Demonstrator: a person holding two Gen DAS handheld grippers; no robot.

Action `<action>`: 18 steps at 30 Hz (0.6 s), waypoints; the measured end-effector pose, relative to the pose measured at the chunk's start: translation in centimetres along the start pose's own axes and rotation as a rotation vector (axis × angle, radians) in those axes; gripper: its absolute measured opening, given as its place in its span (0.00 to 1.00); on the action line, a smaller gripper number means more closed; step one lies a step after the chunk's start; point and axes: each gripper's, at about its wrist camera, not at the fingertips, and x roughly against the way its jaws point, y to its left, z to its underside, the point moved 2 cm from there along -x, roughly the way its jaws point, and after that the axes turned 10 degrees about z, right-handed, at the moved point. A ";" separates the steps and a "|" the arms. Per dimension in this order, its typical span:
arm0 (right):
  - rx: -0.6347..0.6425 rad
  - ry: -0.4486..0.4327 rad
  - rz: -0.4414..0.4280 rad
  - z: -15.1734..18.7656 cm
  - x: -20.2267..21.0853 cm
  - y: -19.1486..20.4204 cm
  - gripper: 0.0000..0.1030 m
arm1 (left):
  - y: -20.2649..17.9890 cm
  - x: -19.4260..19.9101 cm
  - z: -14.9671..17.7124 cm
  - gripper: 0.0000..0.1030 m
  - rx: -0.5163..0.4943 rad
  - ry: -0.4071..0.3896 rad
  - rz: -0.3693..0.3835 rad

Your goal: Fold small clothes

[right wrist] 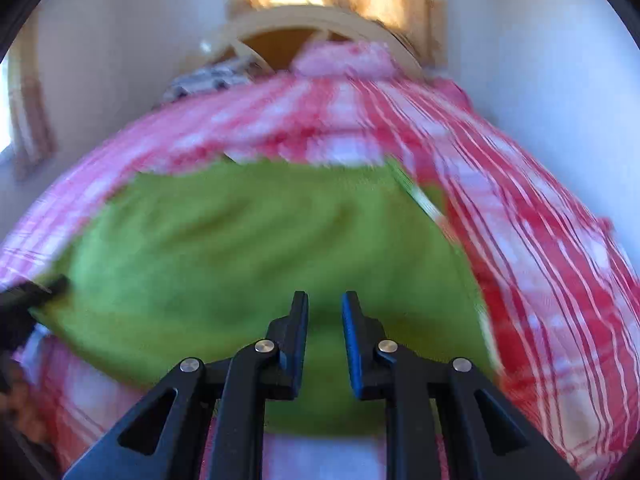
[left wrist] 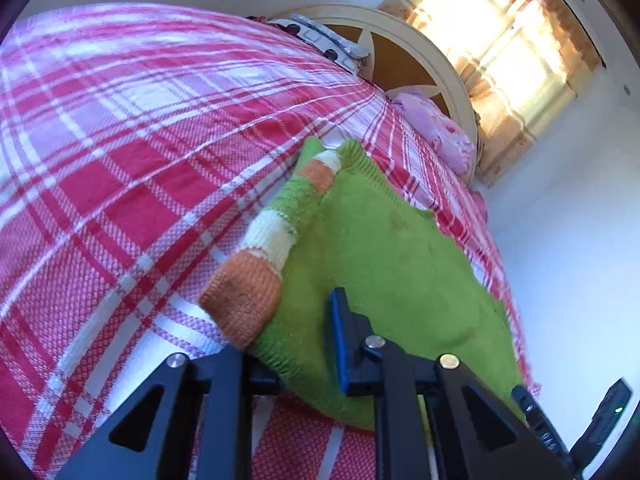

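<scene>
A green knit sweater (left wrist: 400, 248) lies on the bed, its back up. One sleeve (left wrist: 272, 236), banded orange, white and green, is folded along its left side. My left gripper (left wrist: 316, 300) is at the sweater's near hem. Its blue-padded right finger rests on top of the cloth, the left finger is hidden beneath, and the hem is pinched between them. In the blurred right wrist view the sweater (right wrist: 240, 240) fills the middle. My right gripper (right wrist: 324, 300) stands at its near edge with a narrow gap, closed on a fold of green cloth. The left gripper (right wrist: 36, 292) shows at the far left.
The bed has a red and white plaid cover (left wrist: 120, 140). A round cream headboard (left wrist: 448, 76) stands at the far end, with a patterned pillow (left wrist: 324, 38) and a pink bundle of cloth (left wrist: 436, 128). A bright curtained window (left wrist: 504, 40) is behind. White wall runs along the right.
</scene>
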 end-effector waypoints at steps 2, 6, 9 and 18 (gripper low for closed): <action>0.037 -0.010 -0.063 -1.7 0.4 2.5 0.24 | 0.4 0.1 0.0 0.20 0.027 -0.007 0.022; 0.074 0.043 -0.240 -5.8 -1.4 9.7 0.31 | 0.6 0.2 0.1 0.21 0.042 -0.013 0.038; 0.126 0.071 -0.297 -7.7 -3.4 14.9 0.31 | 0.7 0.3 0.1 0.21 0.048 -0.015 0.047; 0.349 0.180 -0.347 -8.2 -9.2 27.9 0.50 | 1.3 0.8 0.4 0.21 0.091 -0.035 0.087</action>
